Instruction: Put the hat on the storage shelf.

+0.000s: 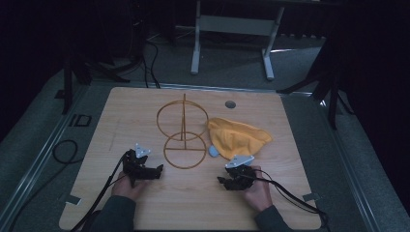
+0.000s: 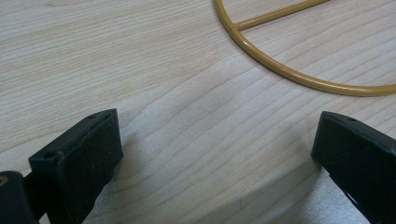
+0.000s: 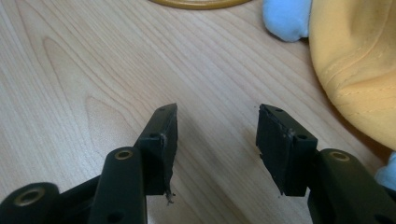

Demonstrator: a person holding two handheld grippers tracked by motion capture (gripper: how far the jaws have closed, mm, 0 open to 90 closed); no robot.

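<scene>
bare table (image 1: 193,193) between both grippers: passable | wire stand (image 1: 183,130) ahead, centre | yellow cloth (image 1: 237,136) ahead, right

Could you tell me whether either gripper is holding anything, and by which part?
Nothing is held: the left gripper and right gripper are both open over bare table.
</scene>
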